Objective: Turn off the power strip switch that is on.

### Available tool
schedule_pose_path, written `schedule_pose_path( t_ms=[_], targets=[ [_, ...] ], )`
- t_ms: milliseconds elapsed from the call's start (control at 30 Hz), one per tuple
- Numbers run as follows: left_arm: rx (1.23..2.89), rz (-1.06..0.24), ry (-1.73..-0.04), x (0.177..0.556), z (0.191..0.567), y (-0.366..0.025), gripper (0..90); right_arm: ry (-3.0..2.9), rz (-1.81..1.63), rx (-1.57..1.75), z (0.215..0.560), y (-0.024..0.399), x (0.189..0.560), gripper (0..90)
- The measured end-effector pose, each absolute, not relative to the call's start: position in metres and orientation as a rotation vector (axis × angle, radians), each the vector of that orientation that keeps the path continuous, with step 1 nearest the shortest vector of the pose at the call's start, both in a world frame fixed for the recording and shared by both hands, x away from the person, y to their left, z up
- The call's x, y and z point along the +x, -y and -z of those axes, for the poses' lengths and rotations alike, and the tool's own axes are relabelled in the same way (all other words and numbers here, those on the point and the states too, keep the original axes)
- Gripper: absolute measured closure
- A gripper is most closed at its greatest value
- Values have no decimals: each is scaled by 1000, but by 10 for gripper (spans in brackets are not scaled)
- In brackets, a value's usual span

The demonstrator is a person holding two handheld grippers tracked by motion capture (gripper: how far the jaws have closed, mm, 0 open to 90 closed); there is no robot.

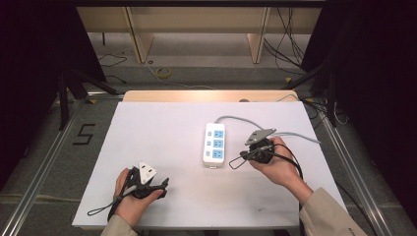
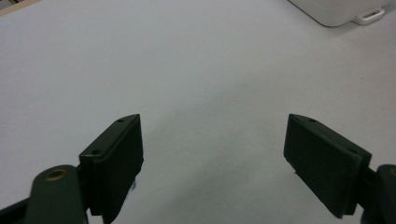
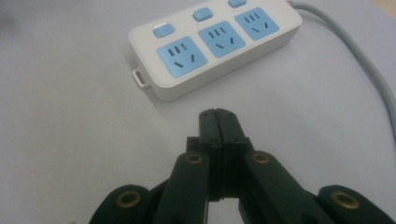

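A white power strip (image 1: 215, 143) with three blue sockets lies on the white table (image 1: 162, 128), right of centre. Its grey cable (image 1: 295, 135) runs off to the right. My right gripper (image 1: 244, 155) is just right of the strip's near end, pointing at it. In the right gripper view its jaws (image 3: 218, 122) are pressed together with nothing between them, a short way from the strip (image 3: 215, 46) and its cable (image 3: 369, 65). My left gripper (image 1: 163, 188) rests near the front left edge. Its jaws (image 2: 212, 154) stand wide apart over bare table, with a corner of the strip (image 2: 341, 11) far ahead.
The table's front edge is close under both hands. Behind the table are wooden furniture legs, loose floor cables and a yellow coil (image 1: 163, 73). A "5" mark (image 1: 83, 133) is on the floor at left. Metal rails run along both sides.
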State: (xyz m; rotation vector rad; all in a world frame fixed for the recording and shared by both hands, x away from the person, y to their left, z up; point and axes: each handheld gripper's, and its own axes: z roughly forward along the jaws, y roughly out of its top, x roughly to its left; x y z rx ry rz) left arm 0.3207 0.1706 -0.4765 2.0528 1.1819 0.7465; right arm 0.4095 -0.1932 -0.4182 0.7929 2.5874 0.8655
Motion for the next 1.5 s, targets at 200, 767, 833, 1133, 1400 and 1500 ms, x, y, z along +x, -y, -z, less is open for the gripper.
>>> schedule_pose_path(
  t_ms=[200, 767, 833, 1133, 1400, 1500],
  targets=[
    [2055, -747, -1181, 321, 476, -171, 197, -2593, -861, 790, 418, 191, 412, 900],
    [2054, -747, -1181, 320, 476, -171, 196, -2601, -858, 794, 418, 183, 417, 900],
    [2054, -747, -1181, 320, 476, -171, 196, -2600, -861, 800, 418, 180, 418, 900],
    [2054, -747, -1180, 320, 476, -171, 196, -2610, -857, 790, 420, 176, 421, 900],
    [2053, -747, -1181, 320, 476, -170, 196, -2625, -847, 795, 422, 174, 423, 900],
    [2054, -747, -1181, 320, 476, -171, 196, -2626, -851, 803, 423, 172, 424, 900]
  ],
)
